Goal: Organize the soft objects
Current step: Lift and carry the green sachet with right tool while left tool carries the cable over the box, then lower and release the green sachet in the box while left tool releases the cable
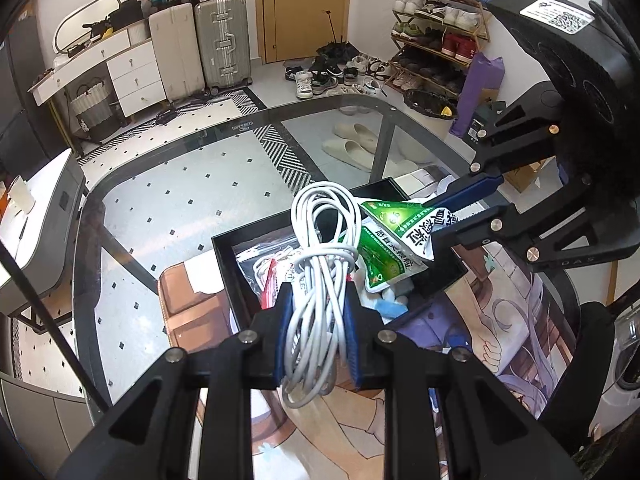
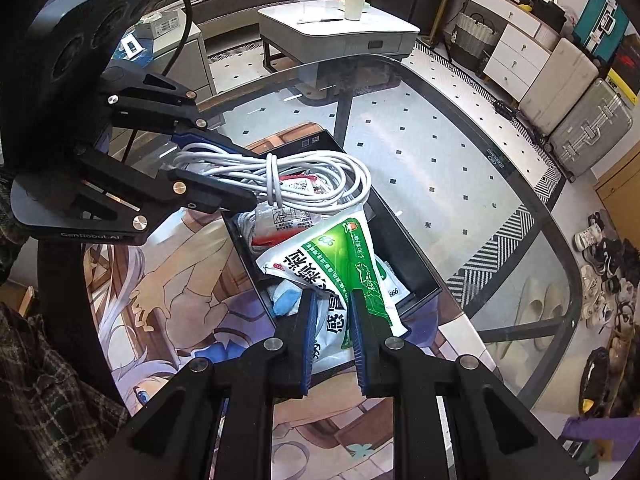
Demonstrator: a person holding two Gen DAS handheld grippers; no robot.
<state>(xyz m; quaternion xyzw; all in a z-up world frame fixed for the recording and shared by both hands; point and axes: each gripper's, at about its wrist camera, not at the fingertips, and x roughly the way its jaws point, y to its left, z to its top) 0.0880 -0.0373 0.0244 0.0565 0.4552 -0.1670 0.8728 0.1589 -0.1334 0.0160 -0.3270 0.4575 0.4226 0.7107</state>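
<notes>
Left wrist view: left gripper (image 1: 318, 308) clamped on coiled white cable (image 1: 320, 240), held over black box (image 1: 224, 248). Right gripper (image 2: 332, 312) pinching green sachet (image 2: 340, 264) above same box. Both light, limp; sachet likely slippery. Grip cable at wrapped waist.

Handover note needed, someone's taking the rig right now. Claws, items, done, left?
Left claw: shut on the white cable bundle, held over the black box.
Right claw: shut on the green-and-white sachet pack, also over the box.
Box sits on the printed mat on the glass table; it already holds a clear bag with red-labelled contents and a blue soft item.
Done: both items lifted and brought to the box.
Left: lower and release both, probably one at a time to avoid tangling.
</notes>
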